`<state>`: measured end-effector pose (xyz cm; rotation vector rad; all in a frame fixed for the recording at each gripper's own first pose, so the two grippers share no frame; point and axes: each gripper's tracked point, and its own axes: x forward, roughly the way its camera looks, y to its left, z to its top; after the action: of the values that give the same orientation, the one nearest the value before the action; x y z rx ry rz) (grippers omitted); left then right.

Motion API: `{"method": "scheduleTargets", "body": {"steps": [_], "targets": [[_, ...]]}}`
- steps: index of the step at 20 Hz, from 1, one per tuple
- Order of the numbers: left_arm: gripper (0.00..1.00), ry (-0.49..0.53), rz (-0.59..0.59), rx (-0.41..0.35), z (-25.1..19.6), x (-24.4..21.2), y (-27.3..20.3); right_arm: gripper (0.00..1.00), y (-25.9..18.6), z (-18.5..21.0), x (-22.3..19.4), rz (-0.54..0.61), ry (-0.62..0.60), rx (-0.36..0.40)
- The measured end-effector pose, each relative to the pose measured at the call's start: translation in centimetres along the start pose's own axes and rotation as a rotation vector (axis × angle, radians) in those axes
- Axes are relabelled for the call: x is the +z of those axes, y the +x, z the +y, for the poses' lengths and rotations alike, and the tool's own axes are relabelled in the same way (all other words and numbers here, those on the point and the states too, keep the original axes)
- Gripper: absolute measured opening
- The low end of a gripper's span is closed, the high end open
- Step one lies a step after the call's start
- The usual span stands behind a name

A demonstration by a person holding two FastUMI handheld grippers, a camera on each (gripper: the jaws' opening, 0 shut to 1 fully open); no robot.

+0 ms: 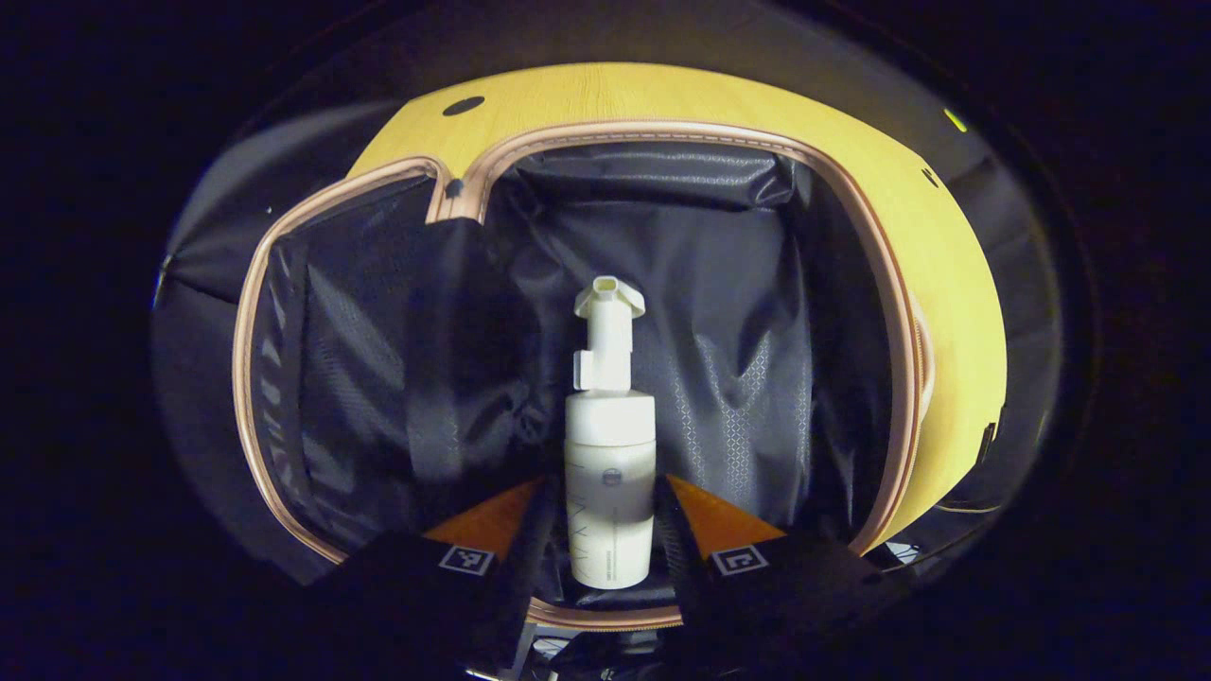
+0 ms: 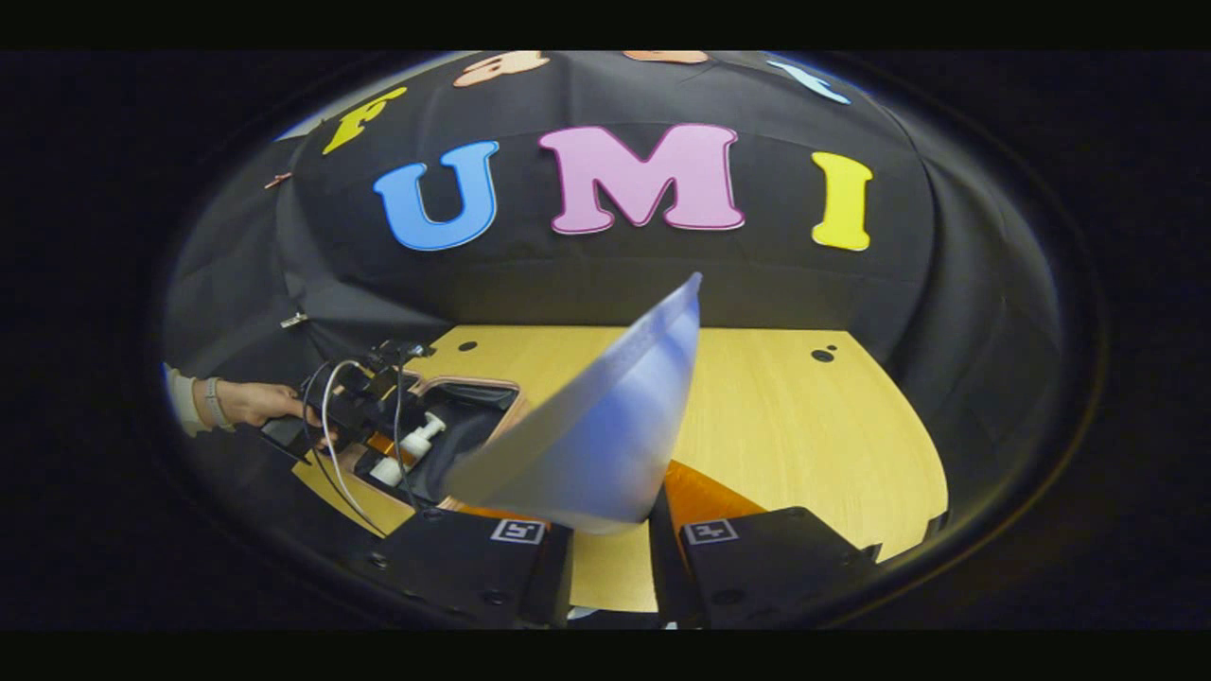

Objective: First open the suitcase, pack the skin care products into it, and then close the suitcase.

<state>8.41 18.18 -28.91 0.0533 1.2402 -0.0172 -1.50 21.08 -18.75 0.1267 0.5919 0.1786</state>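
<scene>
Left tool (image 1: 610,525) clamped a white pump bottle (image 1: 610,473) over the open suitcase's dark lining (image 1: 738,312) | right tool (image 2: 610,525) pinched the raised lid (image 2: 605,416) | suitcase on wooden bench (image 2: 776,416) | bottle print too blurred to read

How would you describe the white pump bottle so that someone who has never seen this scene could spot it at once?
Find the open suitcase with pinkish zipper trim lying on the yellow wooden table. Inside, over its dark fabric lining, the left gripper holds a white plastic pump bottle between its jaws. It is the one pale thing against the dark lining, with a pump head on top.
</scene>
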Motion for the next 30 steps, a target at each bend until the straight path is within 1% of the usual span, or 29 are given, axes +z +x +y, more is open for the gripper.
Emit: {"method": "scheduleTargets", "body": {"steps": [1, 2, 3, 4, 6, 8, 9, 11, 13, 14, 16, 17, 19, 20, 21, 23, 24, 25, 26, 27, 28, 30], "targets": [[0.77, -0.001, -0.035, 0.009, 0.2, 0.3, -0.9, 0.38, 0.4, 1.1, 0.0, 0.01, 0.003, 0.023], [0.83, 0.01, -0.079, 0.016, 0.5, 0.8, -1.8, 0.38, 0.9, 2.2, 0.0, 0.021, 0.004, 0.051], [0.92, 0.028, -0.14, 0.024, 1.0, 1.3, -3.0, 0.38, 1.6, 3.6, 0.1, 0.036, 0.004, 0.086], [0.93, 0.047, -0.201, 0.013, 1.2, 1.8, -4.4, 0.38, 2.3, 5.2, 0.0, 0.061, 0.007, 0.129], [0.93, 0.06, -0.323, -0.02, 1.7, 2.3, -7.8, 0.38, 4.5, 9.1, -0.5, 0.131, 0.03, 0.233], [0.93, 0.025, -0.417, -0.066, 2.9, 2.0, -11.0, 0.38, 6.8, 12.9, -1.5, 0.216, 0.086, 0.331], [0.93, -0.005, -0.456, -0.083, 4.0, 1.6, -12.5, 0.38, 8.3, 14.9, -2.0, 0.261, 0.12, 0.366], [0.93, -0.058, -0.519, -0.083, 7.1, 0.6, -14.7, 0.38, 11.1, 18.1, -4.2, 0.367, 0.18, 0.411], [0.93, -0.104, -0.549, -0.042, 10.9, -1.1, -15.7, 0.38, 13.8, 21.2, -7.4, 0.507, 0.227, 0.427], [0.92, -0.134, -0.546, -0.014, 12.9, -2.3, -15.7, 0.38, 14.9, 22.0, -9.5, 0.584, 0.233, 0.414], [0.91, -0.211, -0.517, 0.019, 15.9, -5.0, -15.4, 0.39, 17.4, 22.5, -12.6, 0.701, 0.25, 0.346], [0.93, -0.248, -0.511, 0.03, 17.3, -6.1, -15.3, 0.39, 18.2, 22.4, -14.0, 0.756, 0.258, 0.305], [0.93, -0.306, -0.516, 0.065, 20.0, -8.2, -15.1, 0.39, 18.8, 22.6, -16.1, 0.836, 0.274, 0.245], [0.93, -0.339, -0.523, 0.093, 21.3, -9.2, -14.9, 0.39, 18.8, 22.9, -17.1, 0.871, 0.283, 0.235], [0.93, -0.38, -0.528, 0.097, 22.1, -10.1, -14.7, 0.39, 18.8, 23.2, -17.6, 0.9, 0.292, 0.218], [0.93, -0.481, -0.523, 0.051, 22.6, -11.4, -14.0, 0.39, 19.3, 22.7, -18.3, 0.917, 0.294, 0.169], [0.93, -0.53, -0.512, 0.021, 22.8, -11.9, -13.5, 0.34, 19.4, 22.8, -18.0, 0.926, 0.324, 0.151], [0.93, -0.572, -0.502, 0.004, 23.0, -12.3, -12.9, 0.43, 19.5, 22.9, -17.5, 0.928, 0.359, 0.139], [0.93, -0.6, -0.493, -0.007, 23.5, -12.6, -12.5, 0.38, 19.4, 22.9, -16.8, 0.927, 0.392, 0.136], [0.93, -0.617, -0.489, -0.005, 24.2, -12.8, -12.1, 0.51, 19.2, 23.1, -16.4, 0.931, 0.404, 0.132], [0.93, -0.622, -0.491, 0.004, 25.0, -12.6, -11.9, 0.48, 18.8, 23.0, -15.8, 0.938, 0.405, 0.133], [0.93, -0.619, -0.494, 0.028, 26.5, -11.9, -11.3, 0.51, 17.6, 23.5, -16.0, 0.952, 0.398, 0.142]]}}
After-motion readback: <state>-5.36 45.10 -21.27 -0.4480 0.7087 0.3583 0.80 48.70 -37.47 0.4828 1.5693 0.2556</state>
